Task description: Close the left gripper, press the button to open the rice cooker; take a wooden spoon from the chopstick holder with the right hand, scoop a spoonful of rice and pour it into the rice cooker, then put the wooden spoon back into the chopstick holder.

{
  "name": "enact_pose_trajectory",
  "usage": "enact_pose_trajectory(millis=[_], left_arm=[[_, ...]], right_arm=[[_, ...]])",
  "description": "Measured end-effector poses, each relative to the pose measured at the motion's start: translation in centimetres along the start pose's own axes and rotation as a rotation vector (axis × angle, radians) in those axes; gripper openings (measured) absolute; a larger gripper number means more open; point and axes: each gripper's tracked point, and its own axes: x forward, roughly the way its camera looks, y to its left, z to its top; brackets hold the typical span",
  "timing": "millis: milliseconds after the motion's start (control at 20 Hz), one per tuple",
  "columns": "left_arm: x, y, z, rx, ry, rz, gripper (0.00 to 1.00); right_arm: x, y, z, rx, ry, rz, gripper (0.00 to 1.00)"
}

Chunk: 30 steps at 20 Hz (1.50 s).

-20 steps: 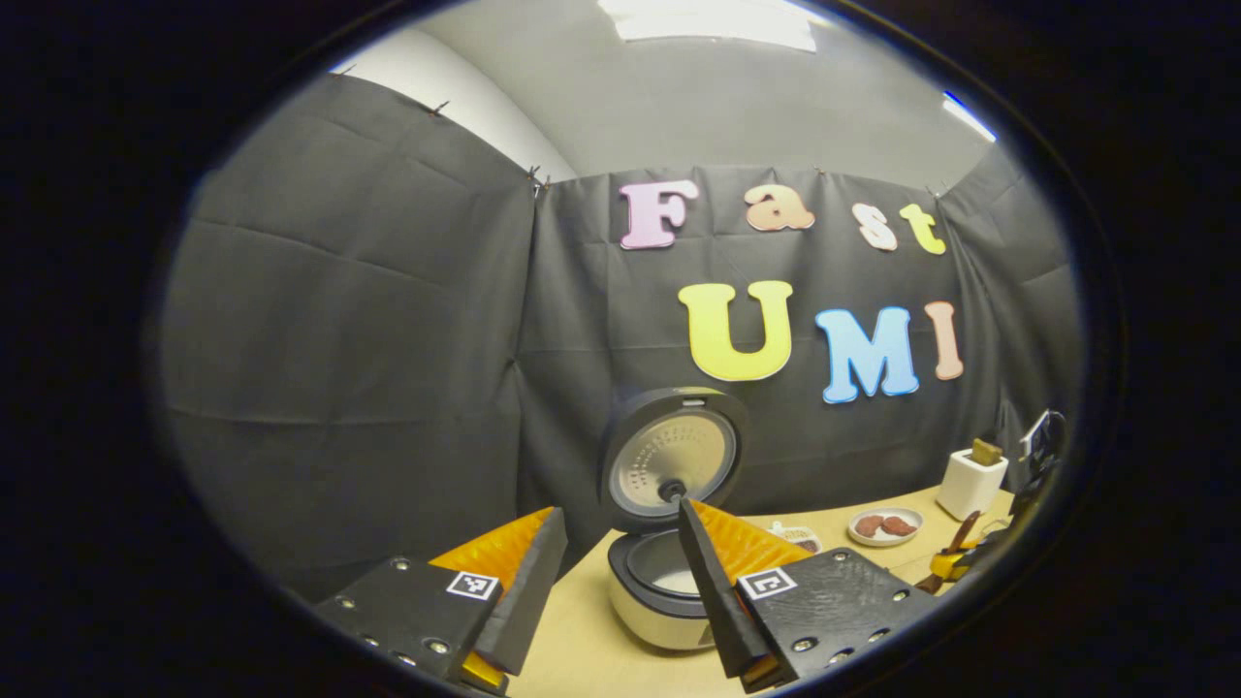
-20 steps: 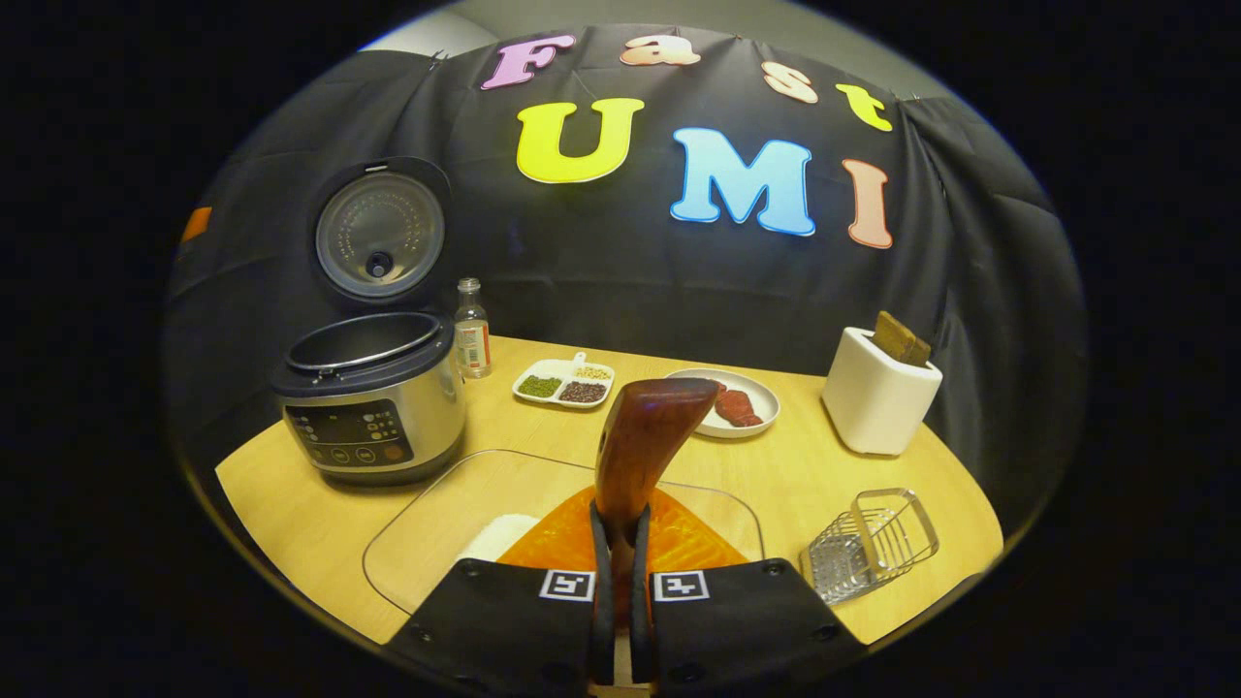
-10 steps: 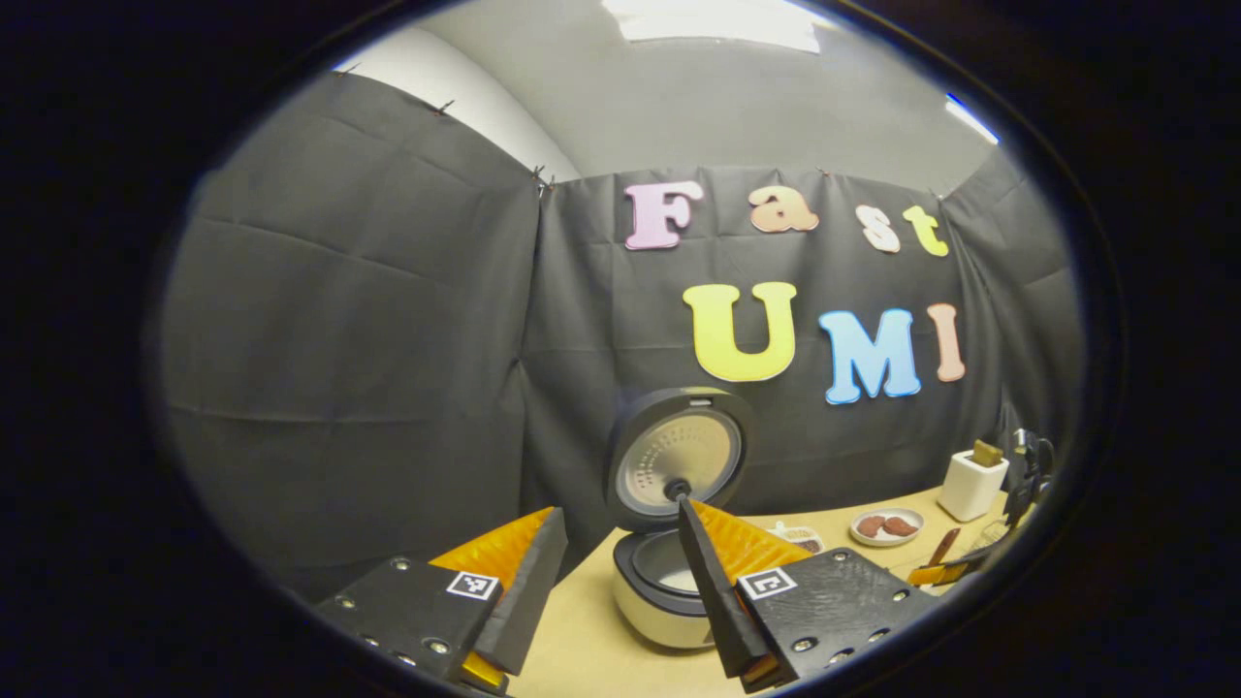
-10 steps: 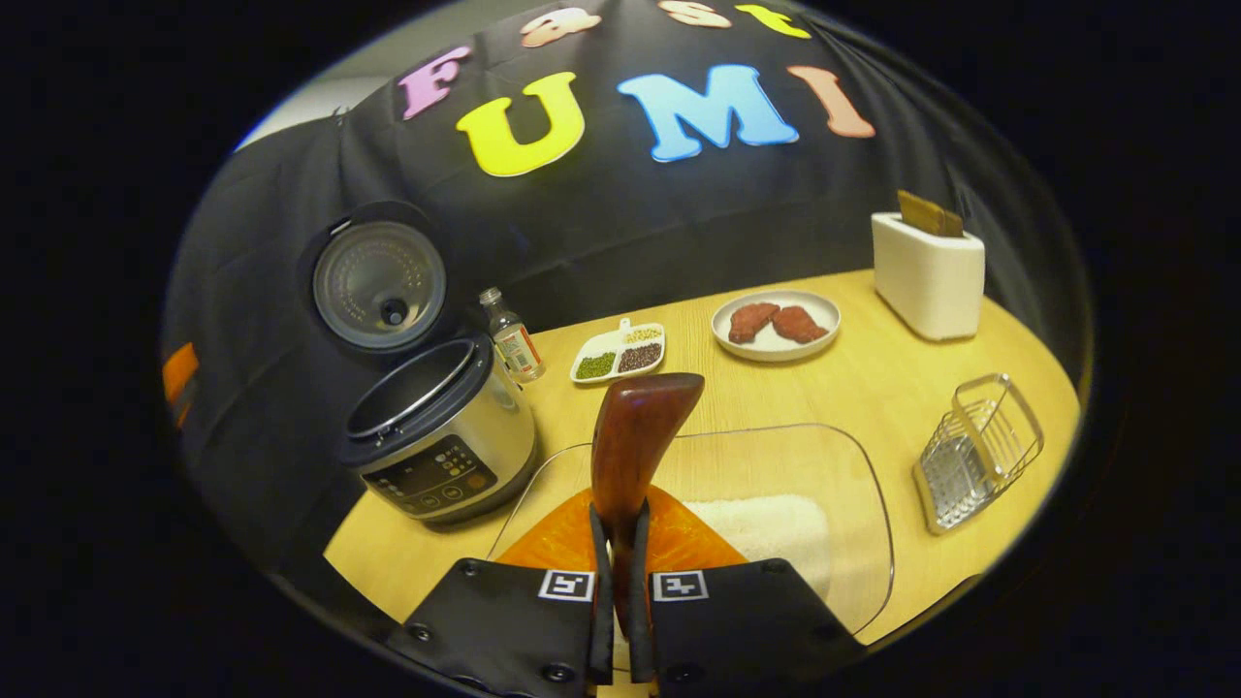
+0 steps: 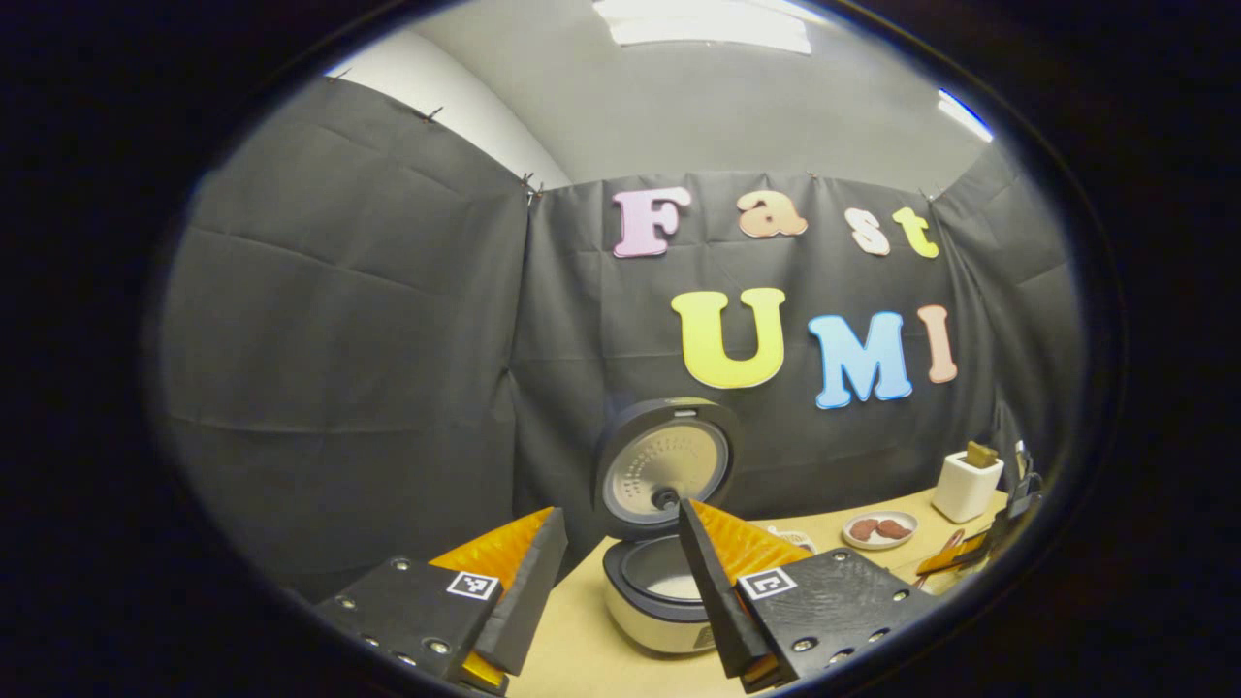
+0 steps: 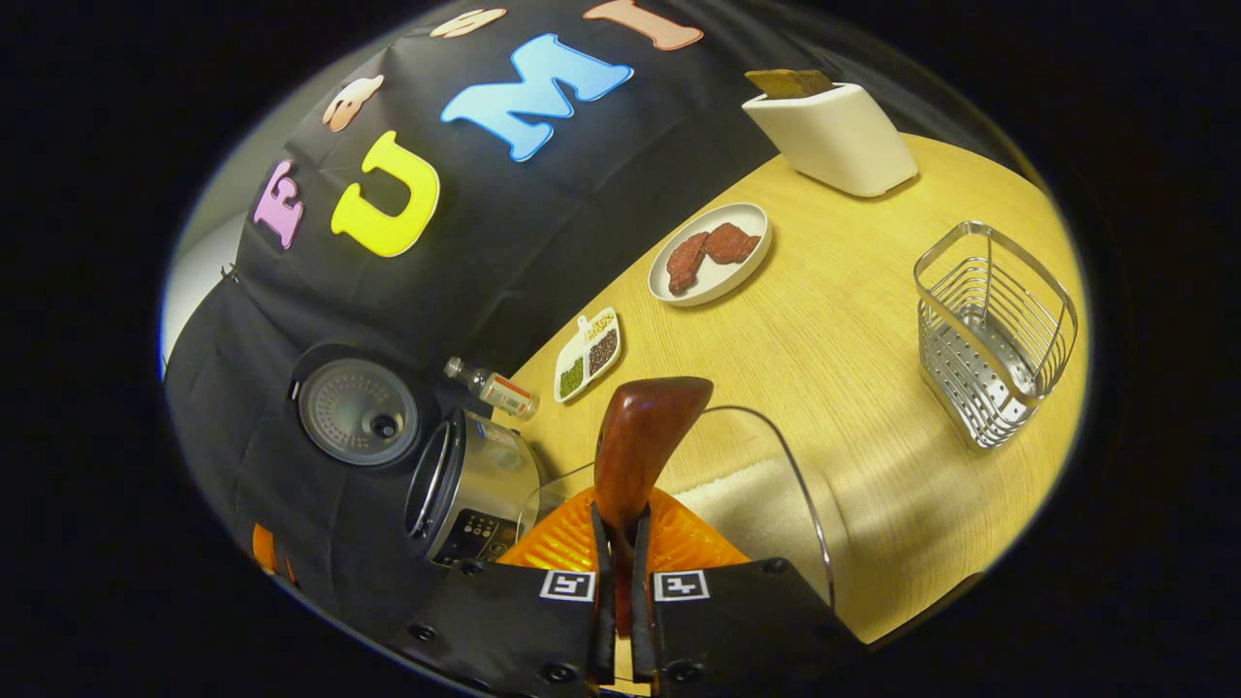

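Note:
My right gripper point(image 6: 620, 519) is shut on the handle of the dark wooden spoon point(image 6: 640, 441), which sticks up ahead of the fingers over the glass tray point(image 6: 810, 504) of white rice point(image 6: 742, 490). This view is rolled strongly to one side. The rice cooker point(image 6: 470, 485) stands left of the tray with its lid point(image 6: 357, 412) up. In the left gripper view the open cooker point(image 5: 654, 591) shows rice-white inside, just beyond my left gripper point(image 5: 620, 512), which is open and holds nothing. The right gripper with the spoon point(image 5: 955, 555) appears far right there.
An empty metal wire holder point(image 6: 999, 330) stands on the wooden table point(image 6: 873, 291) at the right. Farther back are a white container point(image 6: 834, 136) with a brown piece, a plate of meat point(image 6: 710, 254), a divided dish of beans point(image 6: 588, 354) and a small bottle point(image 6: 490, 388).
The right gripper has rolled far over with the spoon still held, so its whole view has tilted; the tray and cooker slid lower left. The left gripper has barely shifted.

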Motion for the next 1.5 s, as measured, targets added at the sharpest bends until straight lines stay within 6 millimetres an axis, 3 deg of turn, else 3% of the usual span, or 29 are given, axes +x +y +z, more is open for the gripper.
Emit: enact_pose_trajectory(millis=[50,100,400,650,1150,1300,1500], left_arm=[[-0.1,-0.2,0.0,-0.001,-0.001,-0.002,0.74],[-0.1,-0.3,0.0,-0.003,-0.002,-0.003,0.74],[-0.5,0.0,-0.7,-0.024,0.005,0.014,0.74],[-1.0,1.7,-1.4,-0.029,0.015,0.045,0.75],[-2.6,5.9,-3.5,-0.039,0.048,0.156,0.74],[-5.0,7.3,-4.2,-0.047,0.066,0.178,0.74],[-6.1,8.0,-5.8,-0.035,0.103,0.202,0.73]], right_arm=[[-0.1,0.4,0.5,0.020,0.005,0.016,0.05],[-0.2,1.0,0.9,0.046,0.008,0.038,0.08],[-0.5,5.9,4.5,0.149,-0.025,0.145,0.07],[0.8,11.6,5.9,0.186,-0.035,0.241,0.08],[5.8,22.1,3.3,0.078,0.007,0.370,0.05],[7.7,24.2,1.8,0.032,0.010,0.391,0.07],[10.5,26.0,-0.2,-0.043,0.004,0.397,0.08]])
